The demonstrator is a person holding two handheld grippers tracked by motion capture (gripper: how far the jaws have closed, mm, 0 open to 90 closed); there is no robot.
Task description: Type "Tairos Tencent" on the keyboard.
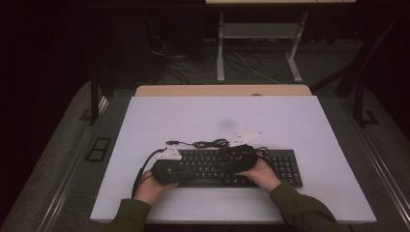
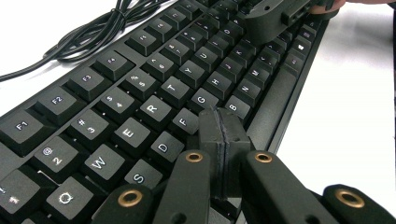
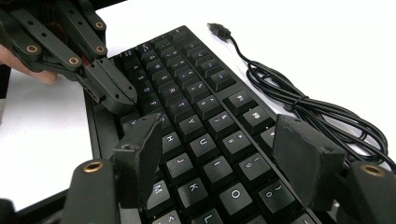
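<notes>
A black keyboard point(image 1: 286, 169) lies across the near half of the white table point(image 1: 217, 116). My left gripper point(image 1: 199, 169) is over the keyboard's left half, held level and pointing right. In the left gripper view its jaws point(image 2: 223, 125) are pressed together with nothing between them, their tips at the F and G keys. My right gripper point(image 1: 228, 162) faces it from the right. Its jaws point(image 3: 219, 123) stand wide open above the H, J and U keys, holding nothing. The two grippers' tips are close together. The keyboard's black cable point(image 3: 299, 100) lies coiled behind it, its USB plug point(image 3: 218, 29) loose on the table.
A person's hands and green sleeves point(image 1: 300, 208) come in from the near edge. Bare white table surrounds the keyboard, with a wooden strip point(image 1: 222, 90) at the far edge. Beyond it are a dark floor, desk legs point(image 1: 220, 48) and loose wires.
</notes>
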